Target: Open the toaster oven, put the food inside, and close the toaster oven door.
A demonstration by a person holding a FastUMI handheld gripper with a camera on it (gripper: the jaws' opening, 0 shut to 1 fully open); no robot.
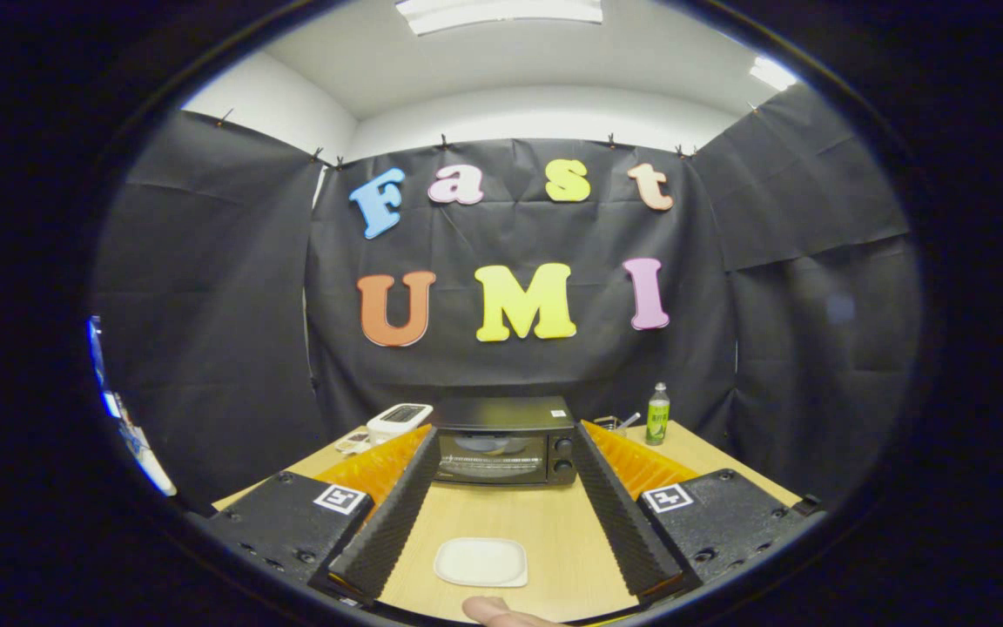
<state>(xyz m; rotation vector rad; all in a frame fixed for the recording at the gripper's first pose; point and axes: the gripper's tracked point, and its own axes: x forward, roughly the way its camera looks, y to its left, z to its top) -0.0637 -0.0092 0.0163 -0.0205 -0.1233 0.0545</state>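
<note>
Your gripper [501, 522] is spread wide, holding nothing; the plate [481, 562] lies between its fingers, the closed toaster oven [501, 442] beyond them

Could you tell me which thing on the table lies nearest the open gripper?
The white plate, between the gripper fingers; the closed toaster oven and green bottle stand beyond them.

Pale wood-grain table [501, 522], matt; toaster oven [503, 440] glossy – glass door, perhaps – with ribbed tongs [502, 453] splayed wide.

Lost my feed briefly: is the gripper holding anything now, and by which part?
Nothing is held. The gripper is open, its fingers wide apart above the white plate, toaster oven beyond.
</note>
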